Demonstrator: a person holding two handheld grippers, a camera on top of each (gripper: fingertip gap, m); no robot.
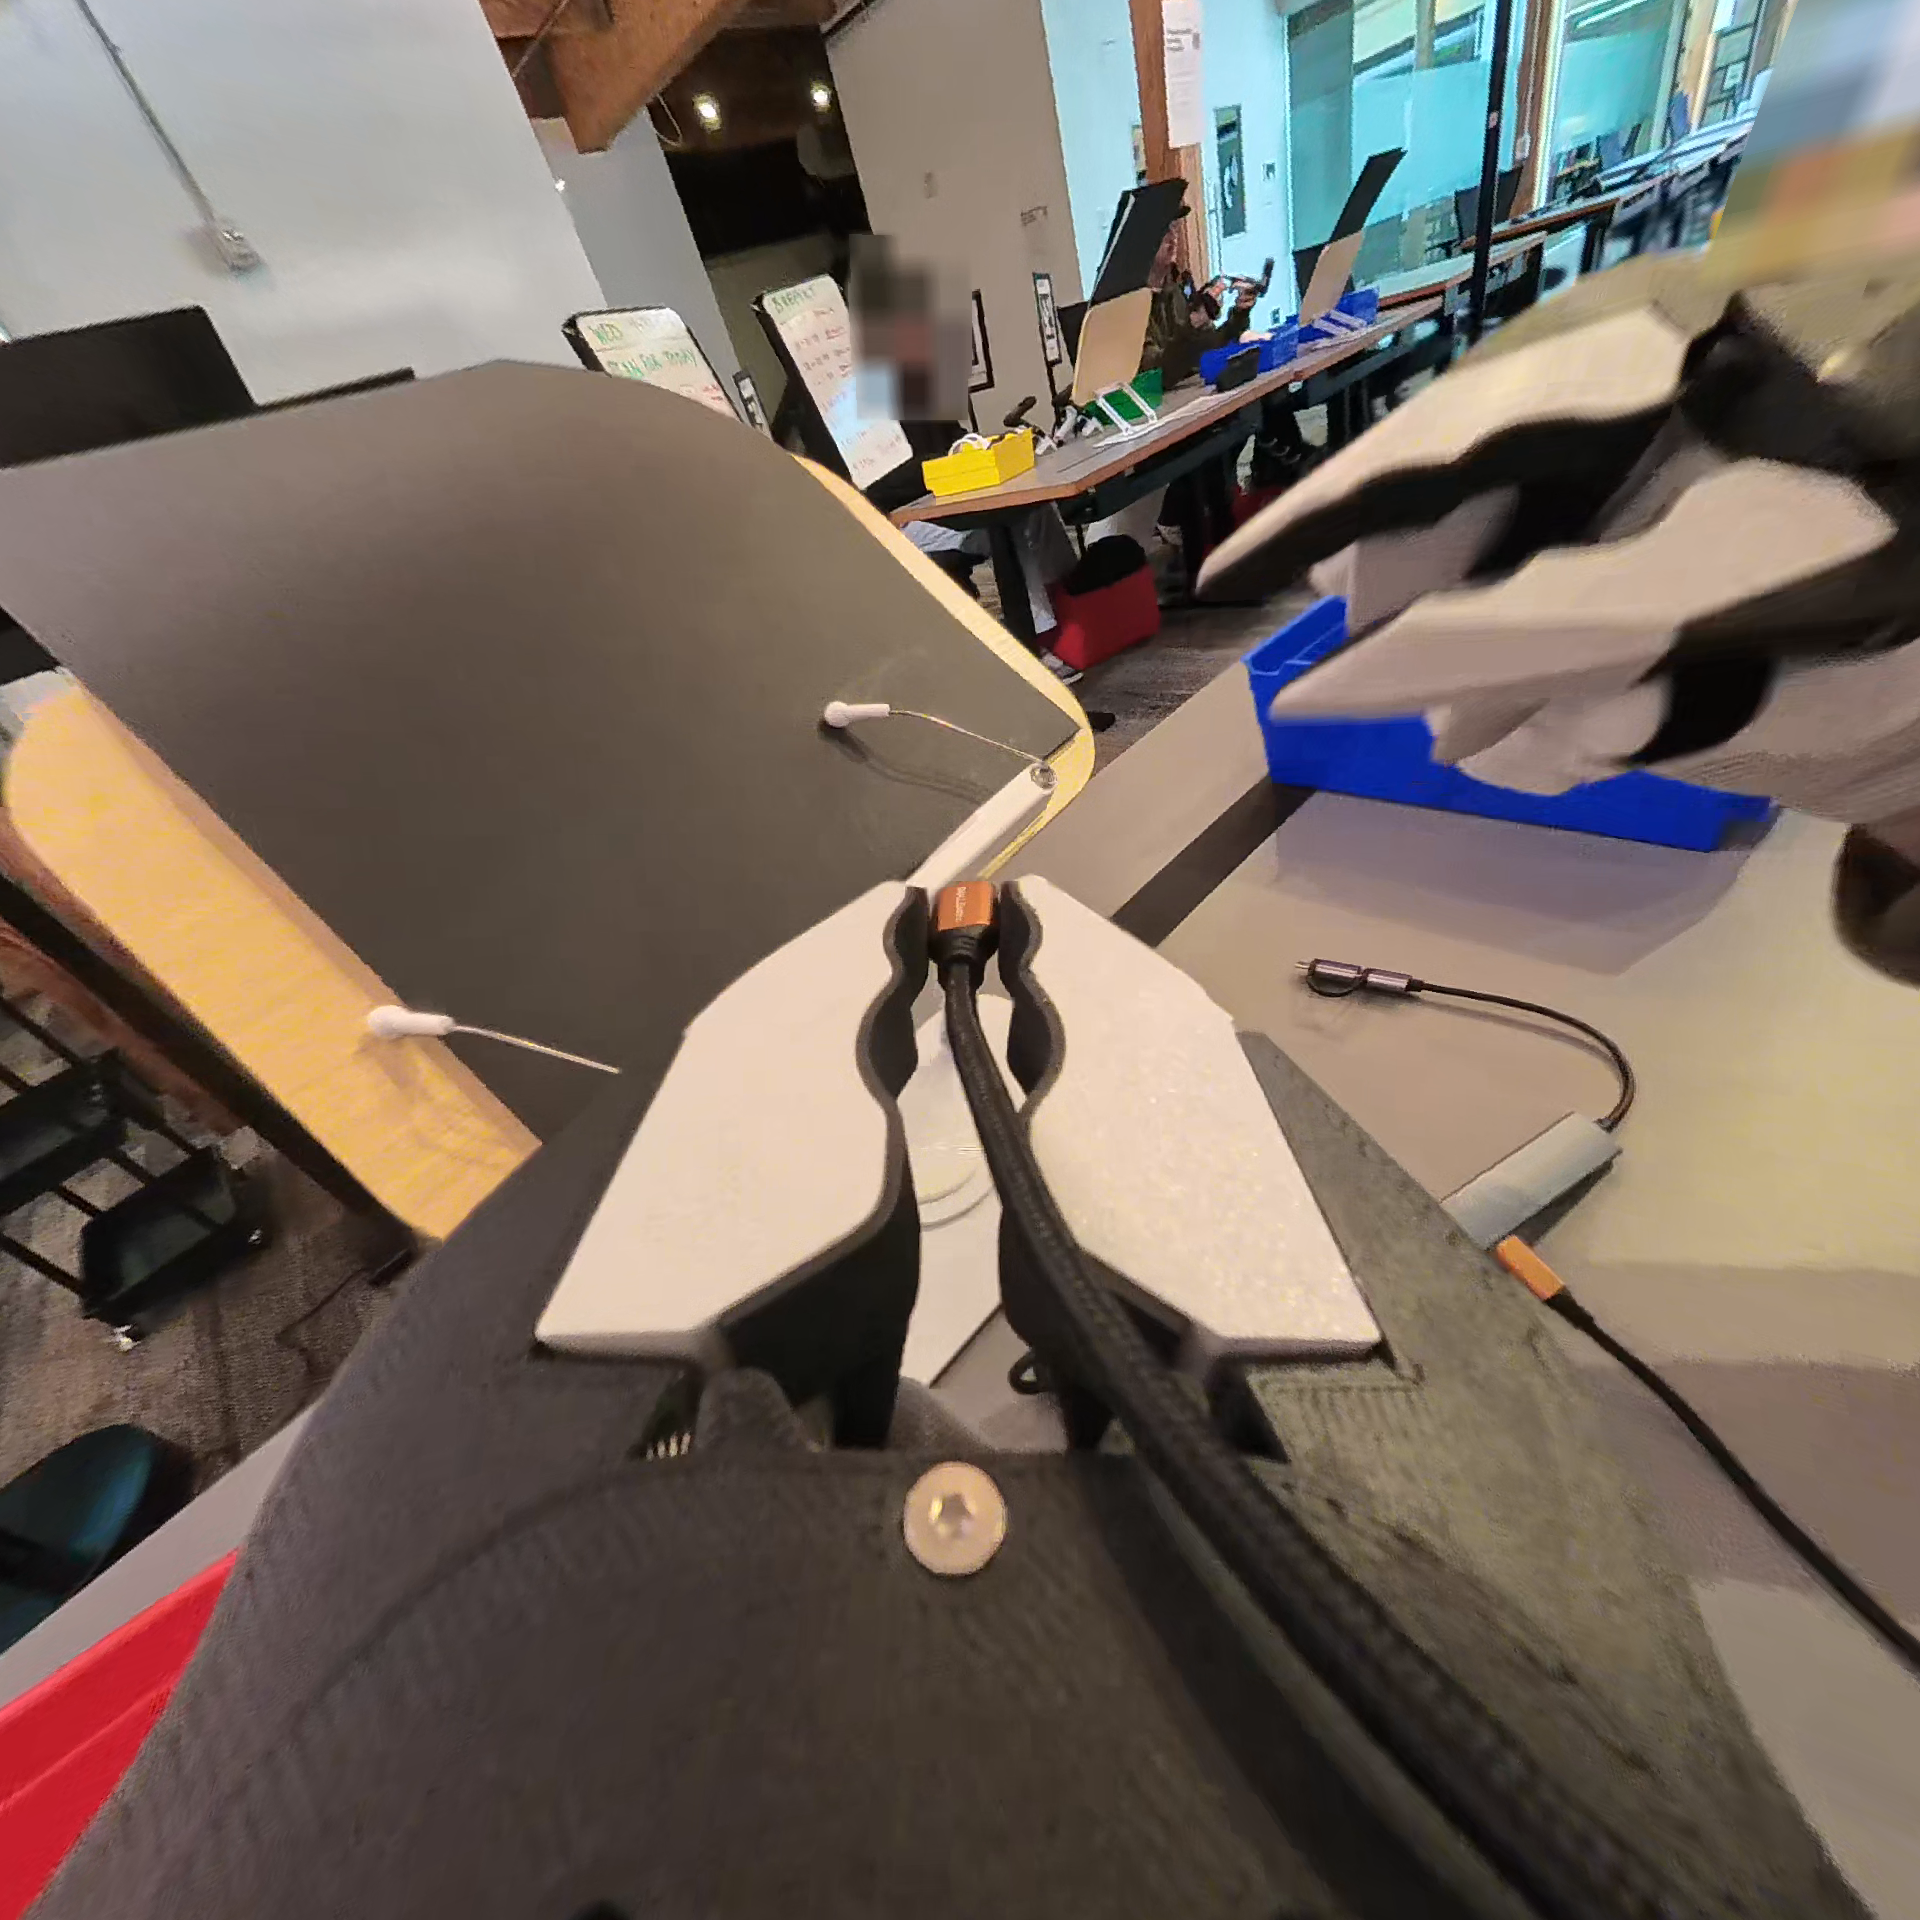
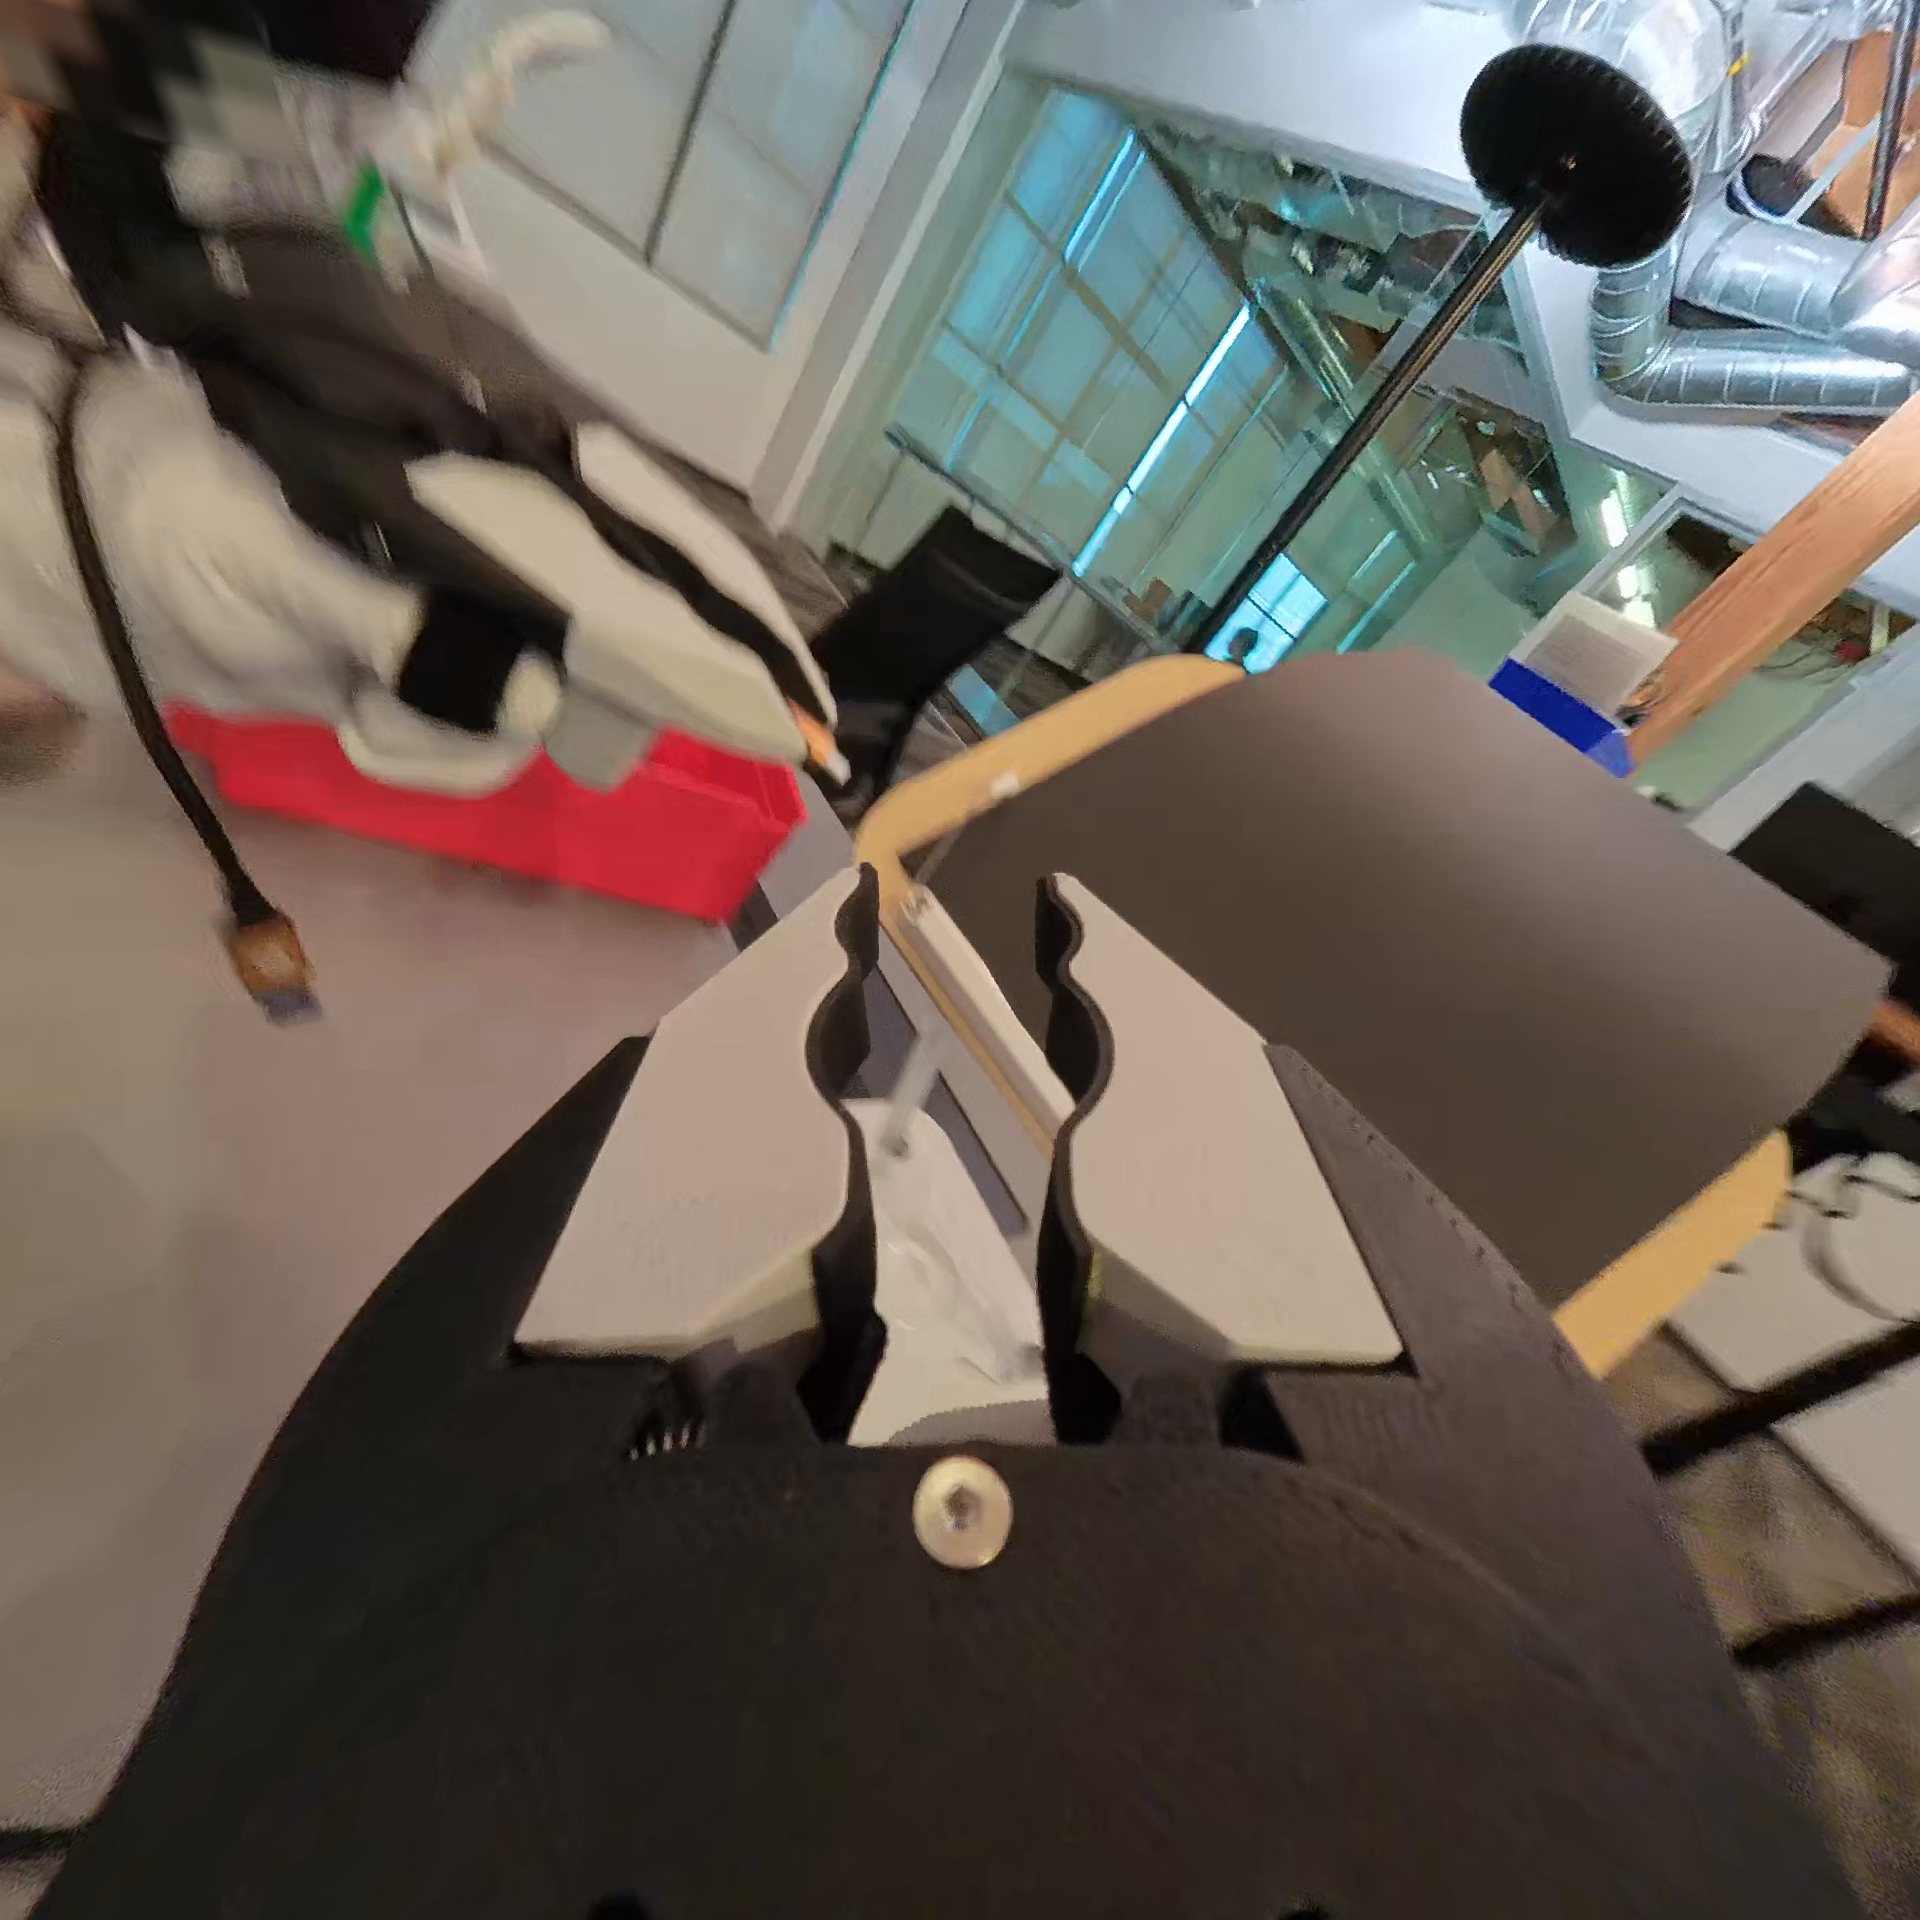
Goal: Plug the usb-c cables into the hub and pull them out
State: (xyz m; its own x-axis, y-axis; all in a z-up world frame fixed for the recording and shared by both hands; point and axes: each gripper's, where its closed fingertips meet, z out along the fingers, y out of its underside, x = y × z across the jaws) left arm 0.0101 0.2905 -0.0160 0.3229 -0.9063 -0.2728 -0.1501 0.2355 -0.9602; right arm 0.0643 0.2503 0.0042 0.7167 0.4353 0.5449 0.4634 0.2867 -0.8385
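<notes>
A black braided cable point(image 1: 1049, 1174) is pinched between the fingertips of the left gripper point(image 1: 964, 914), the grip falling on its orange plug point(image 1: 963, 909), which is held raised above the grey table point(image 1: 1714, 1039). The cord is seen trailing back between the gripper's two fingers and out of the bottom of the left wrist view. In the right wrist view the far end of the same cable point(image 2: 135, 665) is seen hanging down from the left gripper point(image 2: 805, 743), its orange end plug point(image 2: 268, 956) dangling just over the table point(image 2: 260, 1143); whether it touches the surface cannot be told through the blur. The grey hub point(image 1: 1532, 1179) is found lying flat on the table to the right of the left gripper, well apart from the held plug. A second orange plug point(image 1: 1529, 1270) is seated in its near end, and a thin black lead point(image 1: 1538, 1023) runs from its far end to a small adapter point(image 1: 1361, 979). The right gripper point(image 2: 956, 904) is held with its fingers spread and nothing between them; it is also seen, blurred, at the upper right of the left wrist view point(image 1: 1247, 644). A blue bin point(image 1: 1455, 769) is noted beyond the hub, a red bin point(image 2: 582, 810) at the table's other side, and a dark board point(image 1: 499, 665) stands past the table edge.
</notes>
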